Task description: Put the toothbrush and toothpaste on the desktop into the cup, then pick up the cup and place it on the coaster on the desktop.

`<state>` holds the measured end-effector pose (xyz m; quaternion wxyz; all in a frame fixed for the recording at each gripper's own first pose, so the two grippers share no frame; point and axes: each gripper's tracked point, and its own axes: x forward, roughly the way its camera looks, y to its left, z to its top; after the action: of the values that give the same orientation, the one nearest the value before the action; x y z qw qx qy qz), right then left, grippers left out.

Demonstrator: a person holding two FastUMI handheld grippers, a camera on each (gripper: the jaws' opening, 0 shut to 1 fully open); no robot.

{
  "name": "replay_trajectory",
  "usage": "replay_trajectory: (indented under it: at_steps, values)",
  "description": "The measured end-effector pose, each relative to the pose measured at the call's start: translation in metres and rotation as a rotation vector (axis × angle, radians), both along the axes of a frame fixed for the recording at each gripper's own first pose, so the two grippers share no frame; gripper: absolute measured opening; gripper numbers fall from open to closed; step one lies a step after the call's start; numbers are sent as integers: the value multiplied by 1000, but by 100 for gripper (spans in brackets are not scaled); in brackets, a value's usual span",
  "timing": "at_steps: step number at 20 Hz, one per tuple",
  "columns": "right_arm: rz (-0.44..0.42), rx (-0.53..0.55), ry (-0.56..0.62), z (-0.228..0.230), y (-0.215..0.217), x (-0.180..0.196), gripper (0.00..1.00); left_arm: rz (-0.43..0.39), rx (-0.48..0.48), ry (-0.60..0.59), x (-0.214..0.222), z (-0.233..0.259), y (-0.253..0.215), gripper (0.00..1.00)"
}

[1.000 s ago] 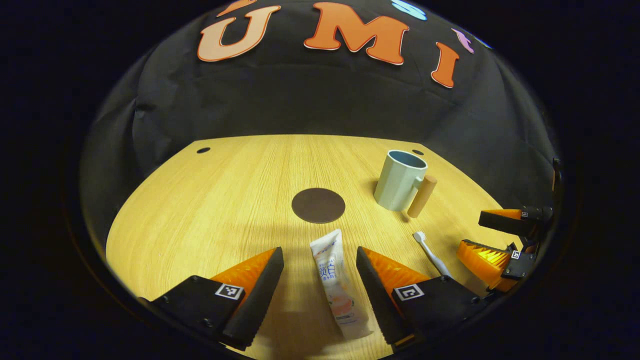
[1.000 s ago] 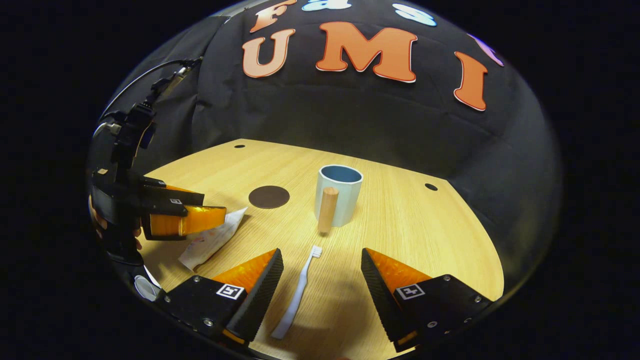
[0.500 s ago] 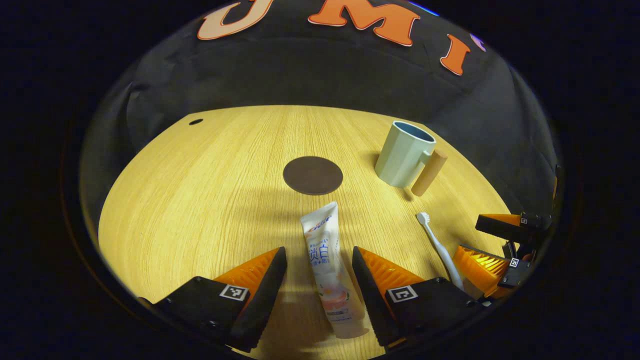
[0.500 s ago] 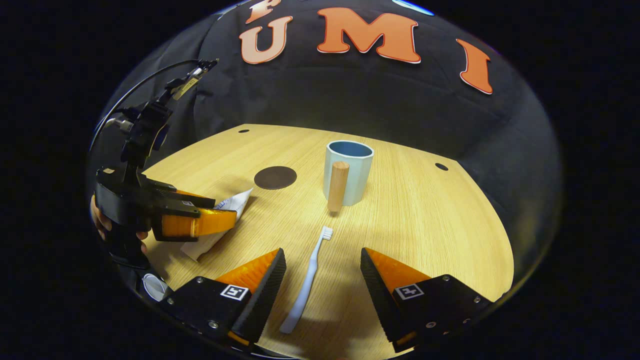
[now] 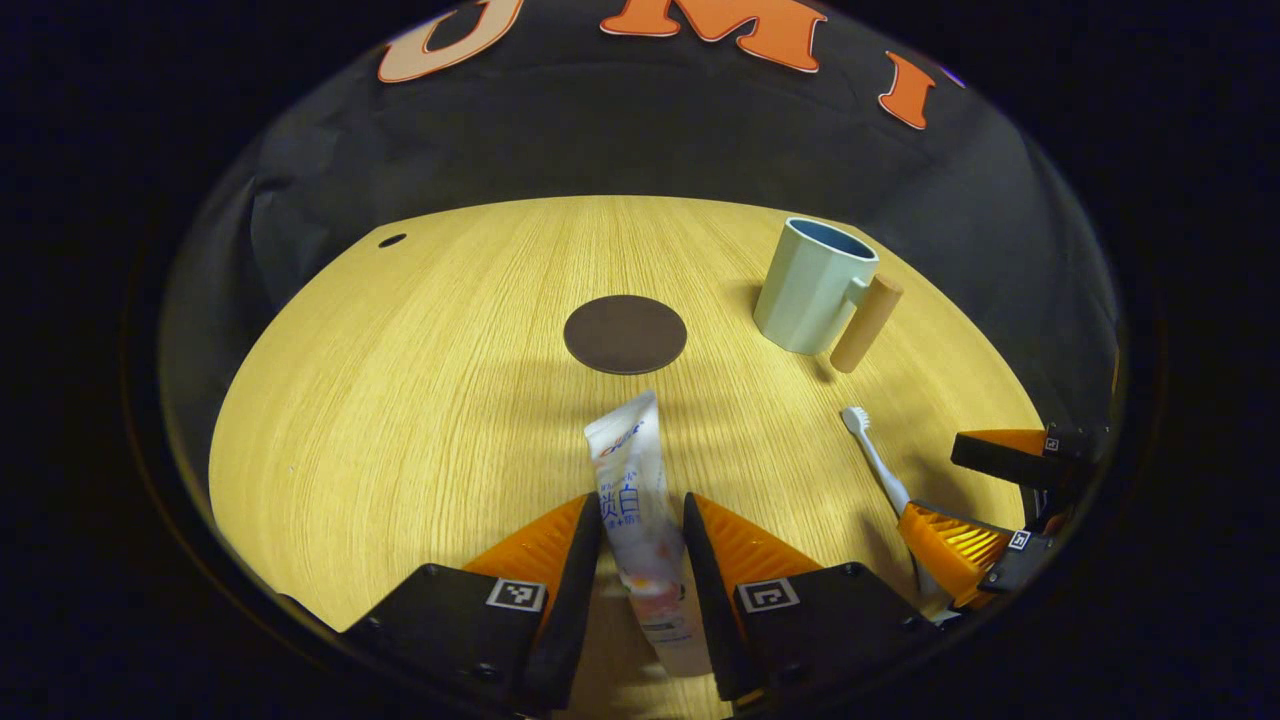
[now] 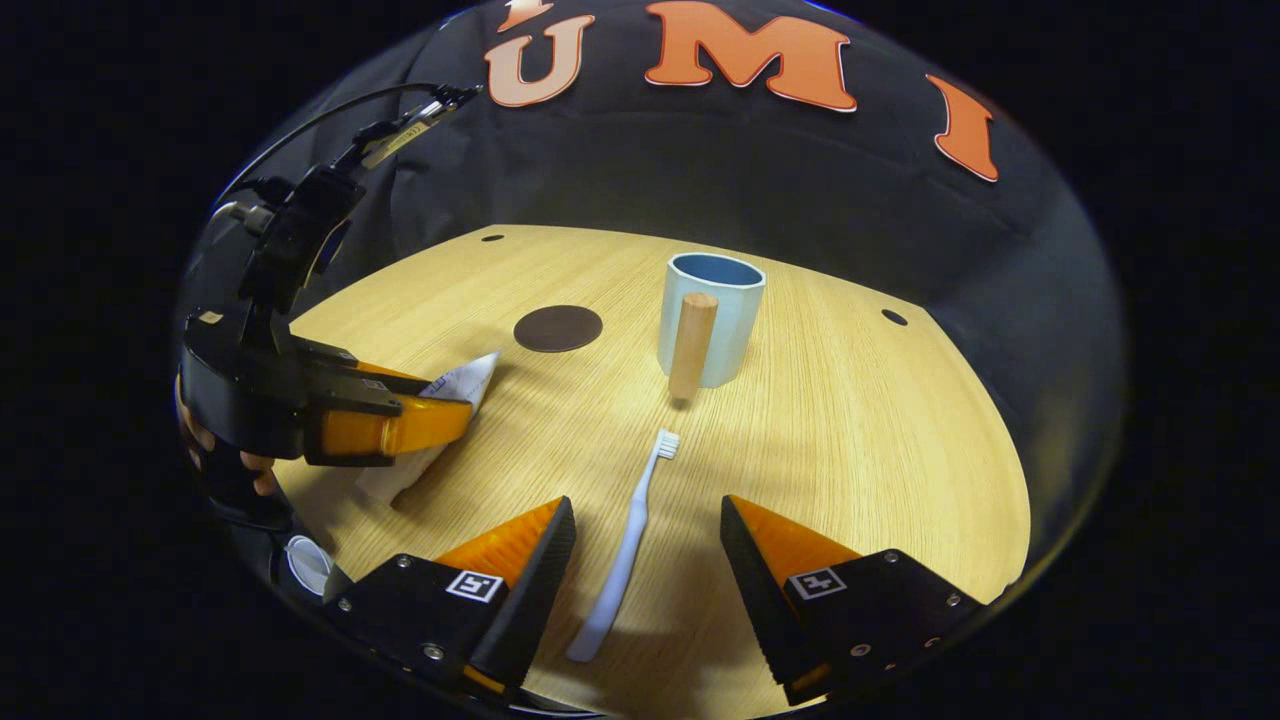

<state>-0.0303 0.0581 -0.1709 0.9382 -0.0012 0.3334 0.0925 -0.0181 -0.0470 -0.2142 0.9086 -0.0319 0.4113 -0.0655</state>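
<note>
1. Pinching the toothpaste point(image 5: 640, 510) is my left gripper point(image 5: 642, 520): both fingers press against the tube's sides in the left gripper view, with the tube running forward between them along the desktop point(image 5: 400, 400).
2. My right gripper view shows that same left gripper point(image 6: 400, 425) low at the left side of the desktop point(image 6: 850, 450), the flat crimped end of the toothpaste point(image 6: 462, 380) sticking out past its fingers, and a hand point(image 6: 225, 455) wrapped around its handle.
3. My right gripper point(image 6: 645, 540) is spread wide. The toothbrush point(image 6: 630, 545) lies flat on the wood between its fingers, touched by neither, bristle head pointing away from me toward the cup point(image 6: 712, 318).
4. From the left gripper view, the toothbrush point(image 5: 875, 455) lies to the right of the tube, and my right gripper point(image 5: 985, 505) sits at its handle end with its fingers apart.
5. The cup point(image 5: 812, 285) stands upright at the far right of the desktop, its wooden handle point(image 5: 866, 322) on the side nearer the toothbrush.
6. The round dark coaster point(image 5: 625, 334) lies flat near the middle of the desktop, just beyond the tip of the toothpaste and left of the cup, with bare wood between them; I see it in the right gripper view too point(image 6: 558, 328).
</note>
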Motion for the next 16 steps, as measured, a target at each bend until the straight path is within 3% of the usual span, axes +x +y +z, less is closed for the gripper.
replay_trajectory:
  at_steps: [2, 3, 4, 8, 9, 10, 11, 12, 16]
  values:
    - [-7, 10, 18, -1, 2, -1, 86, -9, -24, 0, -3, -2, -5, 56]
    - [-7, 15, 27, -3, 3, 0, 81, 3, -35, 9, 0, -1, -9, 46]
    - [-8, 14, 33, -5, 3, 0, 81, 1, -39, 6, 1, 0, -8, 27]
    - [-3, 6, 52, -8, 4, -1, 80, 0, -56, 0, 0, 1, -7, 27]
    - [-3, 6, 61, -10, 5, -1, 69, -1, -54, -2, -2, 1, -7, 27]
    - [-8, 0, 74, -11, 3, -2, 69, 10, -56, -9, 0, 5, -5, 27]
    - [-16, -4, 88, -15, 3, -5, 58, 20, -64, -4, 2, 0, -7, 21]
    - [-16, 4, 93, -16, 5, -4, 58, 17, -64, -8, 2, 1, -5, 14]
    - [-25, -14, 122, -25, 4, -3, 41, 18, -58, -14, 1, 3, -3, 14]
